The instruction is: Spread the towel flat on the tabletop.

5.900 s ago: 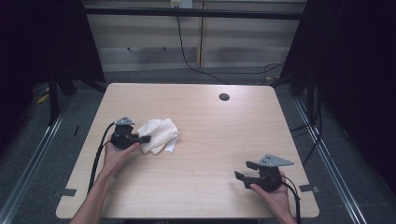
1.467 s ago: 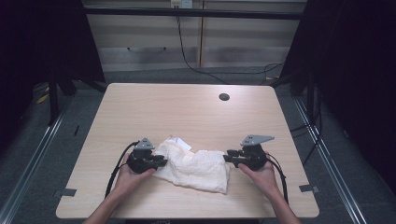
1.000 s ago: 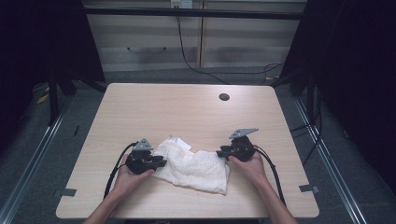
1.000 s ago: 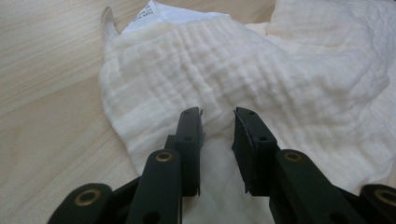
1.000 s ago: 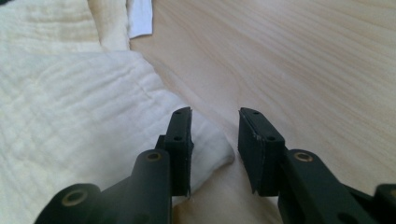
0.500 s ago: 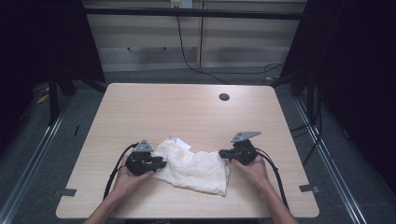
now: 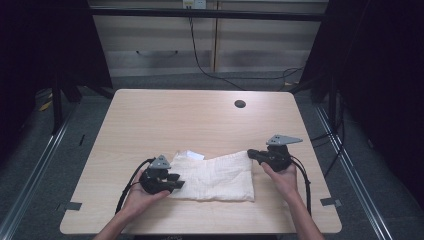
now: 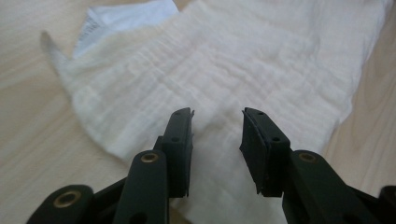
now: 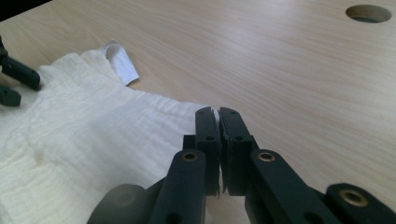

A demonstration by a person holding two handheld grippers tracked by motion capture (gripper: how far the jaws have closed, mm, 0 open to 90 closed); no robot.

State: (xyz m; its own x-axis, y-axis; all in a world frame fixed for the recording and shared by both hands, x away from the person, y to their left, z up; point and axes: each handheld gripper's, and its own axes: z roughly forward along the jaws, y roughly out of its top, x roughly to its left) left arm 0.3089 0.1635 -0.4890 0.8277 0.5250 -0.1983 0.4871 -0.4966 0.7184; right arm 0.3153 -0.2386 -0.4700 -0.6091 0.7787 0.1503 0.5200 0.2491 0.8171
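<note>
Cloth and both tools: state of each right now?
cloth: lying mostly flat on the table, spread between the two tools, a white tag poking out at its far left corner.
left tool: jaws open, over the cloth's left end, nothing held.
right tool: jaws shut on the cloth, pinching its far right corner.
table hole: uncovered.

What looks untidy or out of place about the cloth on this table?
The cloth lies mostly flat, but a white tag sticks out past its far edge near the left gripper, and that end looks uneven. Nothing is spilled or damaged.
</note>
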